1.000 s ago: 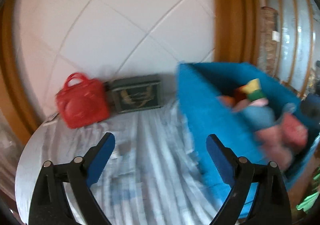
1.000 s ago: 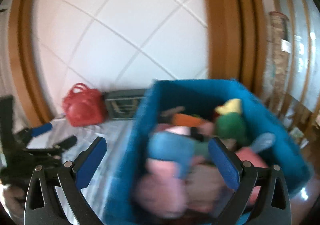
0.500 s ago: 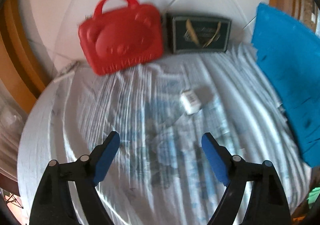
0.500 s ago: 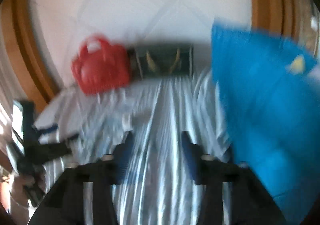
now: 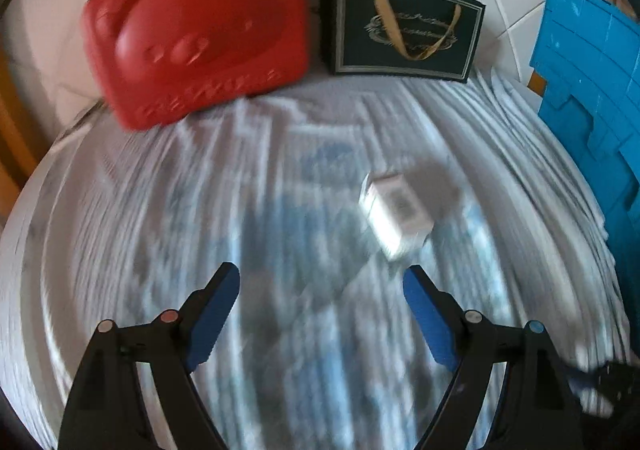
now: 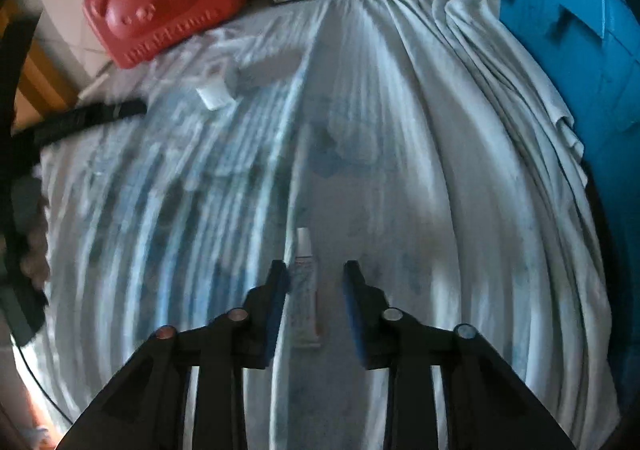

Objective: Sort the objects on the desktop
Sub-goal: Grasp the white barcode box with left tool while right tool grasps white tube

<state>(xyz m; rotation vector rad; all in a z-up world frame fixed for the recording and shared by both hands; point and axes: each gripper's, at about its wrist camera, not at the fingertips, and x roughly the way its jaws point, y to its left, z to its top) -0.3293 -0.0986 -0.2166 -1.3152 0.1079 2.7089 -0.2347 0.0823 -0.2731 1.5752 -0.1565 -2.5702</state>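
A small white box lies on the striped cloth, just ahead and right of my open, empty left gripper. It also shows in the right wrist view. A small white tube lies lengthwise on the cloth between the jaws of my right gripper, which stand partly open on either side of it without touching. A red bear-face case and a dark green gift bag stand at the back against the wall.
A blue bin stands at the right edge of the round table; it also shows in the right wrist view. The left gripper's black arm reaches in from the left. The cloth is rumpled by the bin.
Both grippers swung down from the blue bin toward the table. The left gripper came closer to the white box. The right gripper narrowed its jaws and came down around the tube.
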